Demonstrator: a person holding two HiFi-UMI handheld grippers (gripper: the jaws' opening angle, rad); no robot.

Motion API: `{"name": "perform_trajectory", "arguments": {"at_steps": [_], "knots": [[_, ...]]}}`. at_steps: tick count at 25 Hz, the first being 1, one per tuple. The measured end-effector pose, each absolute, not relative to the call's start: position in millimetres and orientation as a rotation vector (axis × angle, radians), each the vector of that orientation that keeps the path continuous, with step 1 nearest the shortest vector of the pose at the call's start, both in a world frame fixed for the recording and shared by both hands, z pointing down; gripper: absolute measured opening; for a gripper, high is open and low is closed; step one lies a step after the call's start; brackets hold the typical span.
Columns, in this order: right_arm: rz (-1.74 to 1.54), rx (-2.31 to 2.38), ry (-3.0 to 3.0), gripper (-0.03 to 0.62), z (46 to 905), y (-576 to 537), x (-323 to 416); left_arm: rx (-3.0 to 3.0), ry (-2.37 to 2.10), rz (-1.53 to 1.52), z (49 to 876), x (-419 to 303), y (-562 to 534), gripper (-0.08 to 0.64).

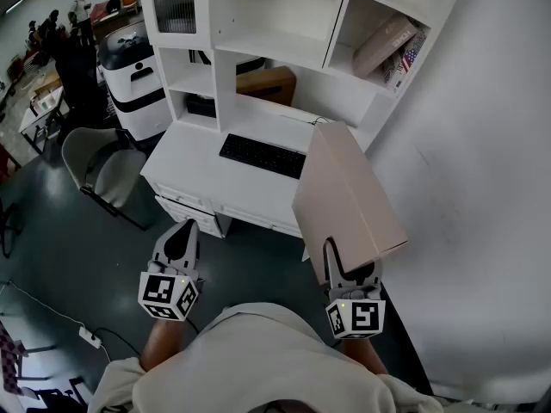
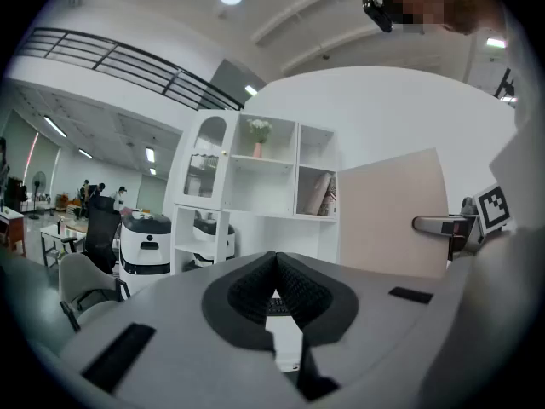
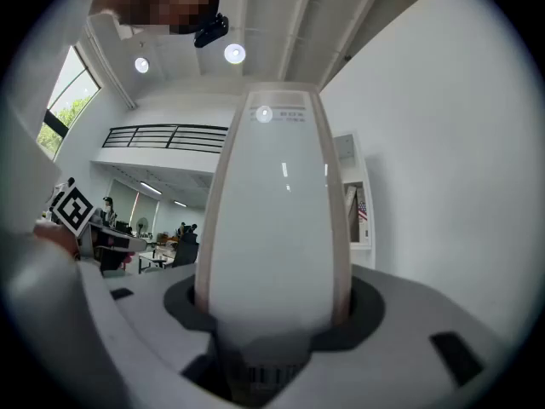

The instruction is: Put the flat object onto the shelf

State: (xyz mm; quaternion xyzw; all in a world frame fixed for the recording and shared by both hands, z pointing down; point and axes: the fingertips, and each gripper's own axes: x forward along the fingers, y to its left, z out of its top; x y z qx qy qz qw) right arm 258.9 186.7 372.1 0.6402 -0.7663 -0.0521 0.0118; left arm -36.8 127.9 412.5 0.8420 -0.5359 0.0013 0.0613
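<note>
**Head view.** The right gripper (image 1: 343,263), at 5 o'clock, has its jaws clamped on the near end of the flat box (image 1: 349,188). The box rises tilted toward 12 o'clock, in the air and seemingly clear of the white shelf unit (image 1: 275,52). The left gripper (image 1: 181,237), at 7 o'clock, has its jaws closed with nothing between them. A keyboard (image 1: 262,156) lies on the desk (image 1: 189,157), at 9 o'clock of the box.

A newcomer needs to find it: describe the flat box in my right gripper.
Start at the white desk with shelves. Before its right end, the right gripper grips a large, thin beige box, held up on edge. The other boxes are smaller and sit inside the shelves.
</note>
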Motion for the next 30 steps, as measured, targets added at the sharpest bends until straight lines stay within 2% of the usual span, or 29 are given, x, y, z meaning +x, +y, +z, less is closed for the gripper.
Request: {"name": "perform_trajectory", "arguments": {"at_steps": [30], "knots": [[-0.129,1.930,-2.484,0.270,382.9,174.1,305.3,2.506,-1.683,0.070,420.9,13.3,137.8,-0.008]]}}
